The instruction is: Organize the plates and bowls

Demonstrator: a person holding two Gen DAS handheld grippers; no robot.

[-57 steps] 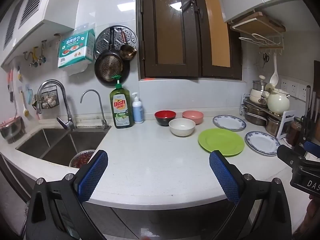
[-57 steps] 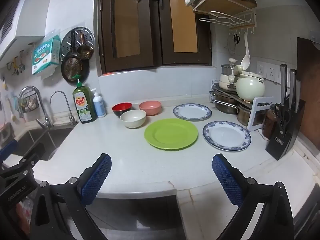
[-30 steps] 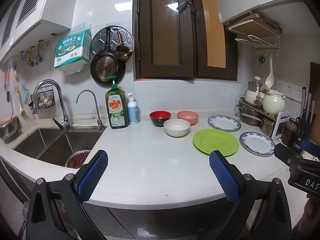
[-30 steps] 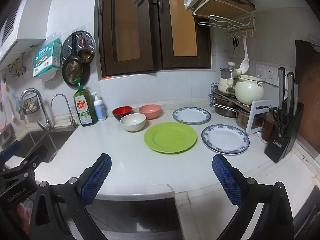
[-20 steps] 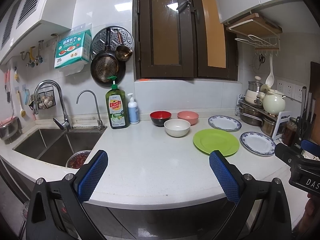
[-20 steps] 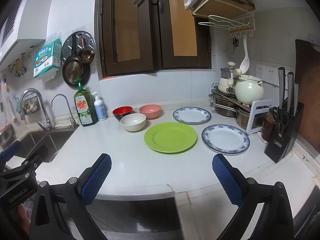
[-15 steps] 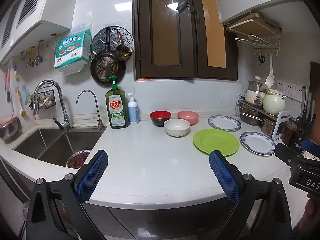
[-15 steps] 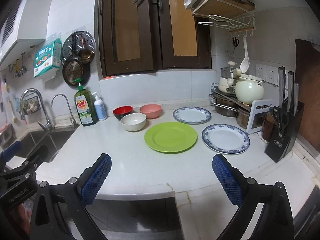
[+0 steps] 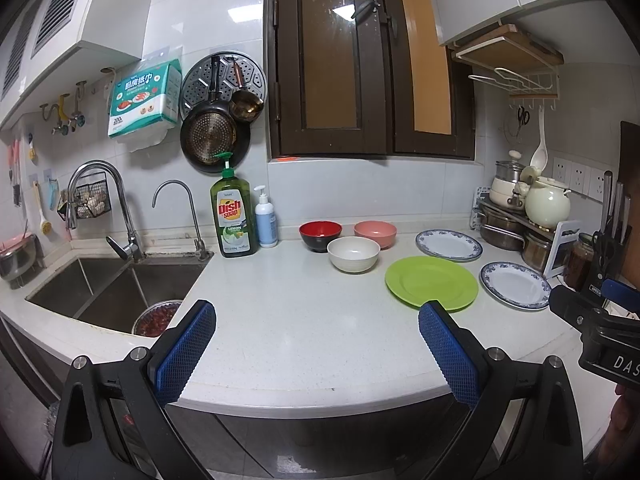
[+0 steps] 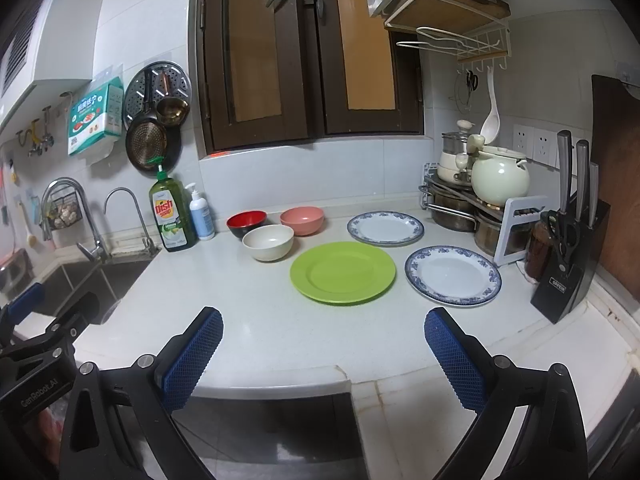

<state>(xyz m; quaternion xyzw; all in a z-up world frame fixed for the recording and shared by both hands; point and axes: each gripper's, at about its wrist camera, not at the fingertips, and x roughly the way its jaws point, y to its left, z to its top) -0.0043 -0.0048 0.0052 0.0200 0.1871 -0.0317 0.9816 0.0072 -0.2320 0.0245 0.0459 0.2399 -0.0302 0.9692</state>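
Nothing shifted lately, left gripper [image 9: 316, 344] and right gripper [image 10: 323, 350] jaws wide apart, bottle [image 9: 233, 216] labelled "Dish soap LEMON"

left gripper [image 9: 316, 346]: chunky black frame, silver screws near the joints
fingers [image 9: 182, 350]: blue pads, crosshatch grip texture
right gripper [image 10: 323, 354]: same black build, same blue pads
markings: white "GenRobot.AI" lettering on the housing

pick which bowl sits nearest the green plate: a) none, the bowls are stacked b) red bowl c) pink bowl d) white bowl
d: the white bowl stands in front of the red bowl and pink bowl, just left of the green plate, and all three stand apart, unstacked.
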